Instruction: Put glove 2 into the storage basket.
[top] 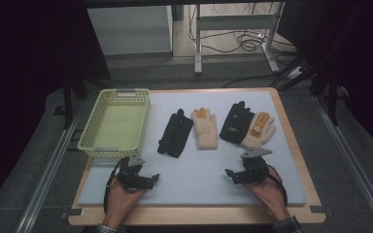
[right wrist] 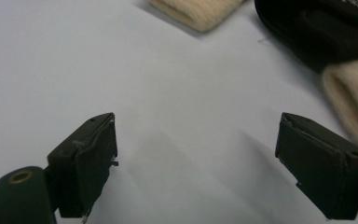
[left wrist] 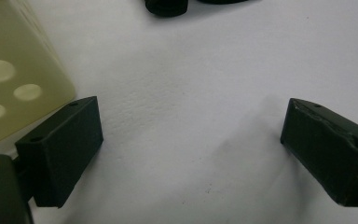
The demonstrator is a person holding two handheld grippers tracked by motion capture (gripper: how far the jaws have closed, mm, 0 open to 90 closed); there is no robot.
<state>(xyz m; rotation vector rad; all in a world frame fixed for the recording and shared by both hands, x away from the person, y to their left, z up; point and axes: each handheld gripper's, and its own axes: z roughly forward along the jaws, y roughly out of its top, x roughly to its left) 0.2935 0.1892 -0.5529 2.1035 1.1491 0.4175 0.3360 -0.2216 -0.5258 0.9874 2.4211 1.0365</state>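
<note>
Several gloves lie in a row on the pale mat [top: 199, 170]: a black glove [top: 175, 132], a cream glove with orange fingertips [top: 205, 126], a second black glove [top: 235, 122] and beside it another cream and orange glove [top: 260, 129]. My left gripper [top: 151, 178] rests open on the mat near its front left, below the basket. My right gripper [top: 229, 174] rests open at the front right, below the right pair of gloves. In the left gripper view the gripper [left wrist: 191, 149] holds nothing. In the right gripper view the gripper [right wrist: 196, 163] is empty too, with cream cuffs [right wrist: 200, 11] and a black glove [right wrist: 321, 32] ahead.
A pale yellow perforated basket [top: 115, 121] stands empty at the back left of the mat; its wall [left wrist: 14, 70] is close to my left gripper. The mat lies on a wooden board [top: 298, 145] with dark floor around it. Table legs and cables are beyond.
</note>
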